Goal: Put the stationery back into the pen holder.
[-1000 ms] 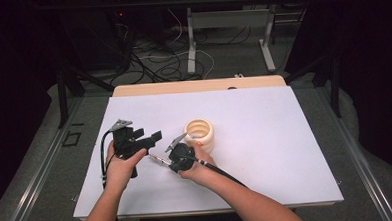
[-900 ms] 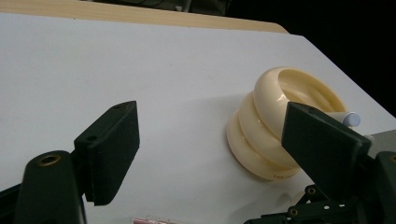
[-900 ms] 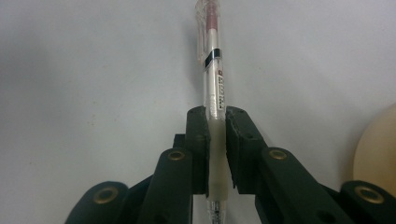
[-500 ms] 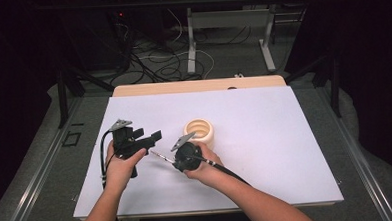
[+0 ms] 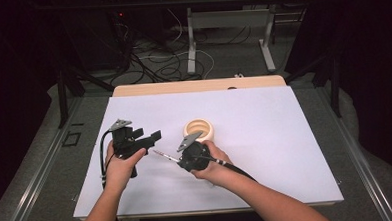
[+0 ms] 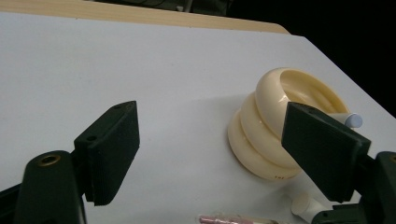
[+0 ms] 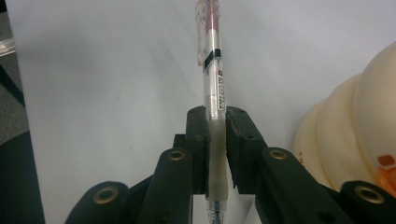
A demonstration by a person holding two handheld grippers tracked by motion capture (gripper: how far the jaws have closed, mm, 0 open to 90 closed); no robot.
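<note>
My right gripper [image 5: 180, 160] is shut on a clear pen [image 5: 163, 155] with red ink, which sticks out to the left above the white table. In the right gripper view the pen [image 7: 212, 79] runs straight up between the closed jaws of my right gripper [image 7: 215, 122], held by its rubber sleeve. A cream ringed holder [image 5: 199, 129] stands just behind that hand. My left gripper [image 5: 153, 137] hovers left of the holder, open and holding nothing. In the left gripper view, my left gripper [image 6: 217, 144] has wide-spread jaws that frame the holder [image 6: 268, 135], with a white pen end [image 6: 353, 120] poking from it.
A white sheet [image 5: 285, 136] covers the tabletop, with a wooden edge [image 5: 198, 85] at the back. Cables and metal table legs [image 5: 191, 45] lie on the floor beyond. A pink pen tip [image 6: 229, 219] shows at the bottom of the left gripper view.
My right gripper has risen a little and shifted slightly right with the pen still clamped. The left gripper has stayed where it was.
</note>
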